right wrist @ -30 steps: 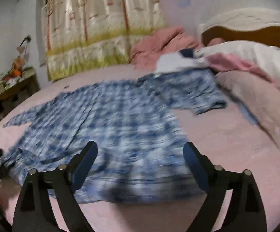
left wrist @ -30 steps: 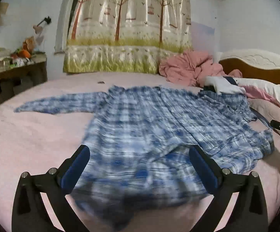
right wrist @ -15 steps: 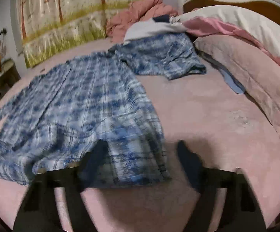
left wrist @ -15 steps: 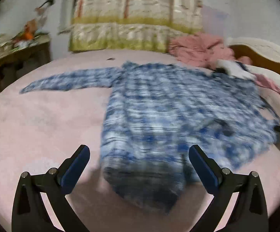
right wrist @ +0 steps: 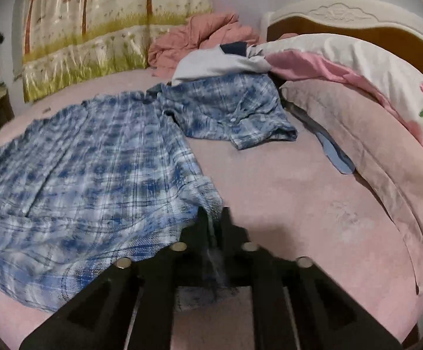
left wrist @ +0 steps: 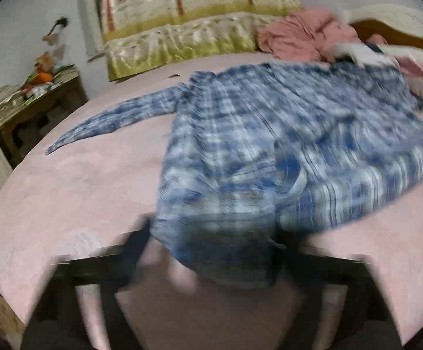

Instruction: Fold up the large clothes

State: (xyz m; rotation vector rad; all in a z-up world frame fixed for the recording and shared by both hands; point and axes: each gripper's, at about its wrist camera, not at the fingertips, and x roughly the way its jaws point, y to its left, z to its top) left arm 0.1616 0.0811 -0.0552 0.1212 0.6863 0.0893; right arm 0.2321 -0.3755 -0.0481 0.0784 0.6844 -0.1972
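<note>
A large blue-and-white plaid shirt (left wrist: 269,134) lies spread on the pink bed (left wrist: 65,192), one sleeve stretched to the left. My left gripper (left wrist: 208,250) is motion-blurred at the shirt's near hem corner; its fingers (left wrist: 132,248) stand apart with cloth between them. In the right wrist view the shirt (right wrist: 89,180) lies at left, its other sleeve bunched near the pillows. My right gripper (right wrist: 213,218) is shut on the shirt's near right hem corner, and cloth hangs between the closed fingers.
A pink quilt (right wrist: 199,38) and white garment (right wrist: 211,61) are piled at the head of the bed. Pillows (right wrist: 357,110) and the headboard (right wrist: 342,20) are at right. A cluttered wooden side table (left wrist: 33,102) stands left. A tree-print curtain (left wrist: 188,14) hangs behind.
Both grippers moved down to the shirt's near hem. The right gripper closed on the hem corner. The left view is now blurred with its fingers around the other corner.
</note>
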